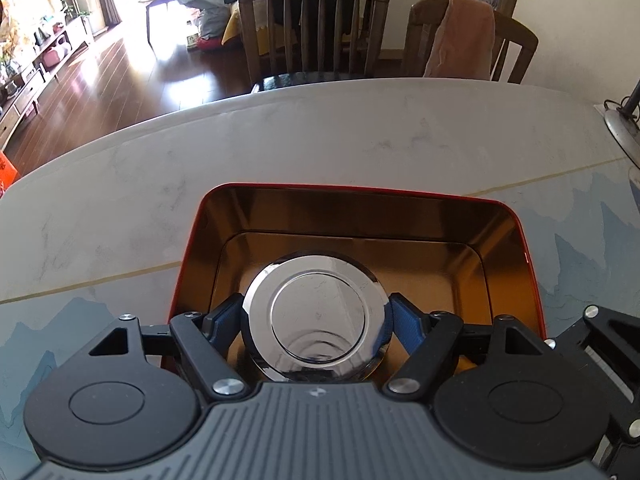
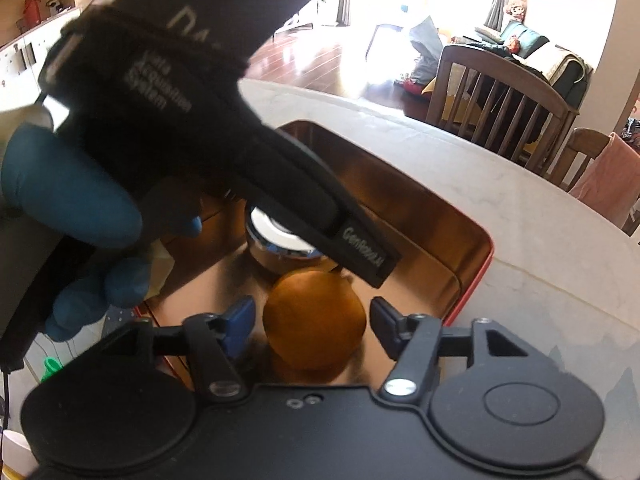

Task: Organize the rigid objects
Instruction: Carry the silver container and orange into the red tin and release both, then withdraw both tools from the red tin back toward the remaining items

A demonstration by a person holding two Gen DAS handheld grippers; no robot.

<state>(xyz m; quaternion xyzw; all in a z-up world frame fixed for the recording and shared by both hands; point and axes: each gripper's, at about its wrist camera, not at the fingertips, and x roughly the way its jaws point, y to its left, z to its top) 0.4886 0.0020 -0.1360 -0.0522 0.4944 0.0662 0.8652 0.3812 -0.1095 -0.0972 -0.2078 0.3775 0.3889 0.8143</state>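
The left gripper point(image 1: 316, 320) has a grey ribbed housing at the near edge and two round black discs, one on each side. Black linkage arms carry silver screws, and the fingertips point(image 1: 406, 322) wear blue textured pads.

The right gripper point(image 2: 312, 326) has a black, smoother housing with two small screws near its middle — its pads point(image 2: 240, 318) are also blue.

In the right wrist view the body of the left gripper is black, with white printed letters — "GenRobot" on one link and "Data Acquisition System" higher up. The hand point(image 2: 68, 196) on it wears a blue glove.
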